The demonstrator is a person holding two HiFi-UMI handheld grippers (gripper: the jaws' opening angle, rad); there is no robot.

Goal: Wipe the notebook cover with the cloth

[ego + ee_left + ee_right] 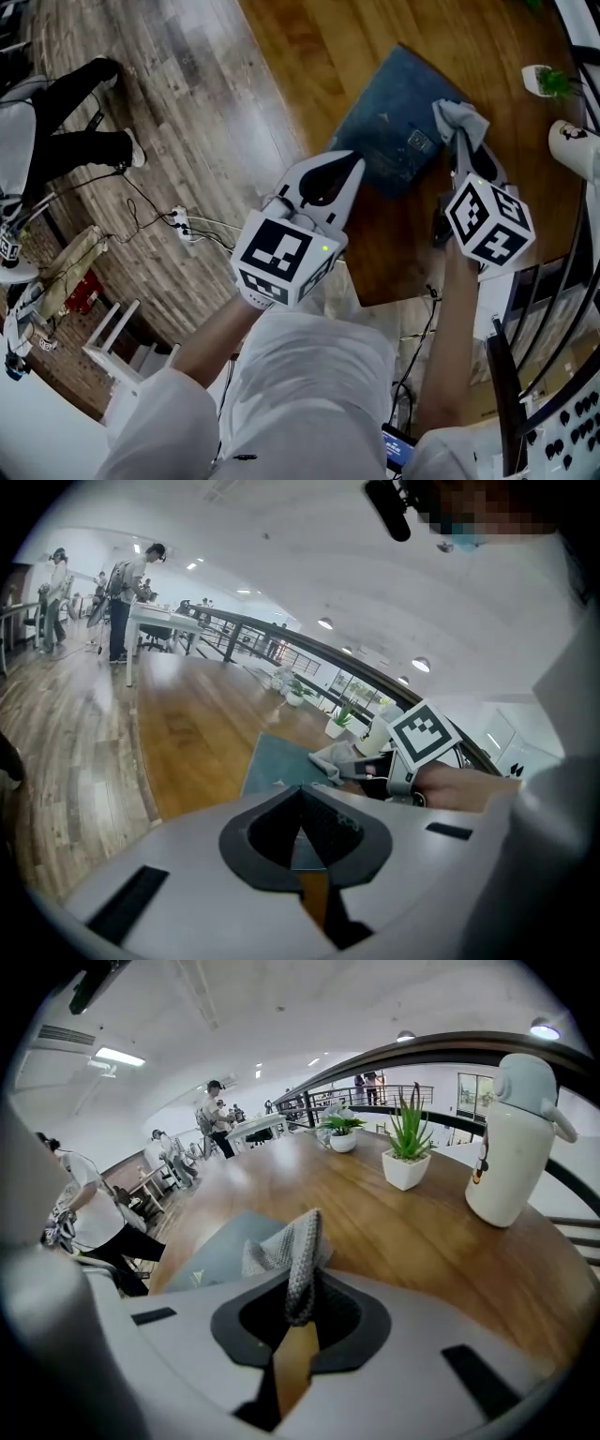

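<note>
Left gripper [343, 169] jaws together, empty, tip at the near edge of the notebook [384, 117]. Right gripper [461, 142] jaws clamped on cloth [461, 116], which covers the notebook's right corner on the counter [309, 56]. Potted plant [409, 1152] and white bottle [511, 1138] stand beyond, well apart.

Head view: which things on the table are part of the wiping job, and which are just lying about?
In the job:
notebook
cloth, pinched in the right claw

Lying about:
potted plant
white bottle
</note>
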